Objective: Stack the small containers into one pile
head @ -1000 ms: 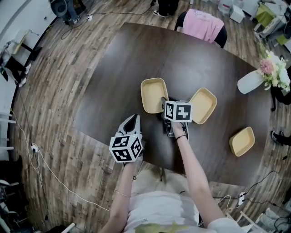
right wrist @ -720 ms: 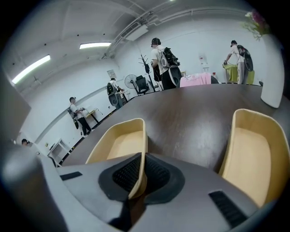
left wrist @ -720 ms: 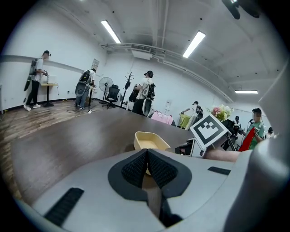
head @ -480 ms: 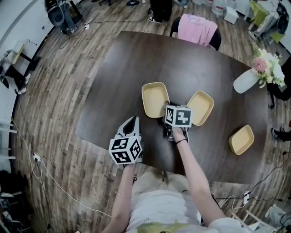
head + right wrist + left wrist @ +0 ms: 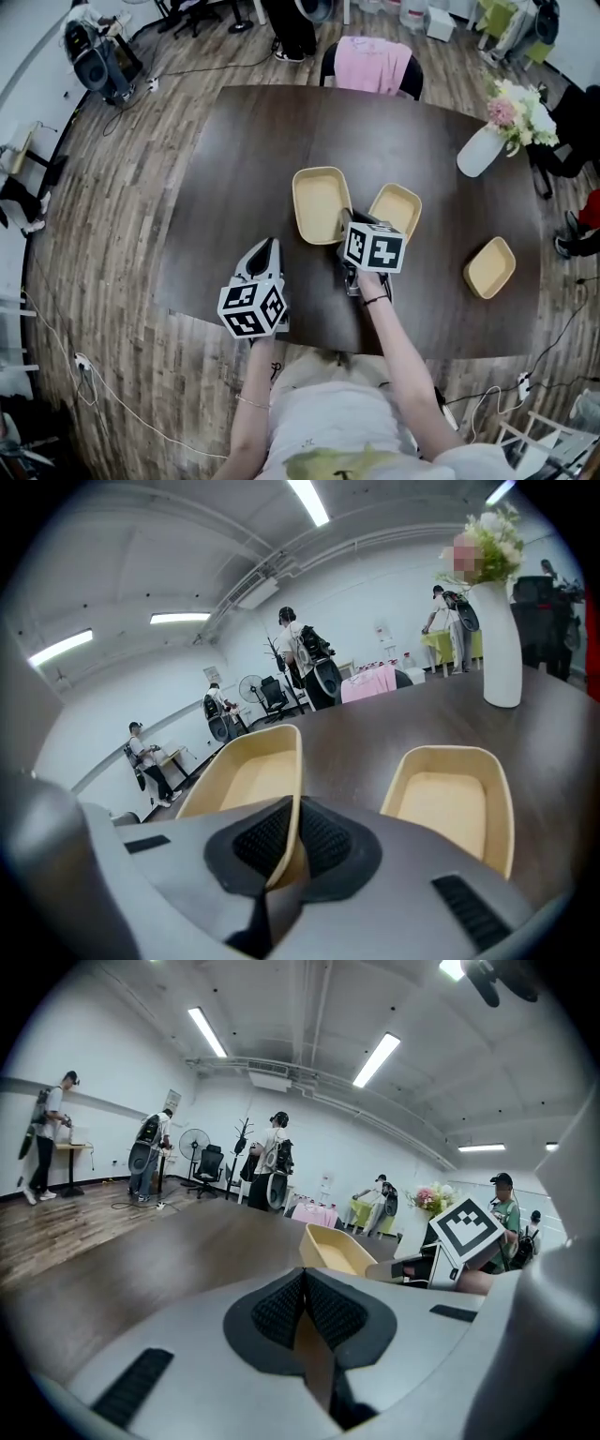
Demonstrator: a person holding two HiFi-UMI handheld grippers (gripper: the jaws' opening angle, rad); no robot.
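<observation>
Three tan containers lie on the dark table [image 5: 244,169]. My right gripper [image 5: 346,228] [image 5: 292,841] is shut on the near right rim of the left container [image 5: 319,204] [image 5: 246,780]; its jaws have just been closing, and the rim stands between the pads. A second container [image 5: 394,211] [image 5: 457,803] sits just to its right. The third container [image 5: 490,267] lies apart at the right. My left gripper [image 5: 269,246] [image 5: 303,1302] hovers near the table's front edge, shut with nothing in it, and its view shows the held container [image 5: 336,1249] ahead.
A white vase with flowers [image 5: 483,148] [image 5: 500,649] stands at the table's far right. A chair with a pink cloth [image 5: 370,66] is at the far edge. People and office gear stand on the wooden floor around.
My right gripper's jaws closed on the left container's rim and the hand rose a little. The left gripper also lifted slightly. The second container now appears closer to the held one.
</observation>
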